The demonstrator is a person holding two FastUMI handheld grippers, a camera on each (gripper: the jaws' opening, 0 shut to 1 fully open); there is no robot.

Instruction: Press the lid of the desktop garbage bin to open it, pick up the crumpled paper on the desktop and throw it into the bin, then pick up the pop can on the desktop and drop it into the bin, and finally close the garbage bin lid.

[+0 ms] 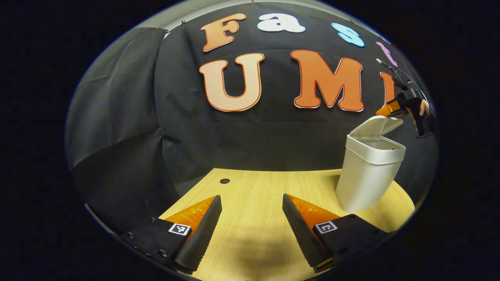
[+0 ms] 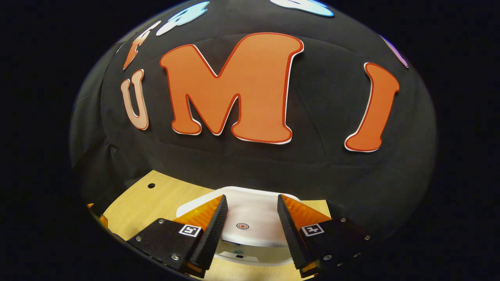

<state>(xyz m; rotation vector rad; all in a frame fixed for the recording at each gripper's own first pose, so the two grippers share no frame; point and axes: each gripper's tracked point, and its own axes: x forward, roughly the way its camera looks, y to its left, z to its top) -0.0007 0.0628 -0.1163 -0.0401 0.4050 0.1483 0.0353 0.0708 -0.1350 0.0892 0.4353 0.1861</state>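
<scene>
Our right gripper point(image 2: 249, 212) hangs wide and empty over the bin's point(image 1: 367, 175) half-raised lid point(image 2: 250, 218) near the table's point(image 1: 258, 195) right edge; pressing off-centre could tip the bin.

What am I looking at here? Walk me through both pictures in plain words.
There is no robot here: a person holds a two-finger gripper in each hand, and a camera rides on each one, looking out along its fingers.

The left gripper view shows the left gripper open over a wooden table and holding nothing. To its right stands a white bin with its lid tilted partly up. Above the lid is the right gripper, held by a hand.

The right gripper view looks down past that gripper's own open, empty fingers onto the lid, which bears a red mark.
</scene>
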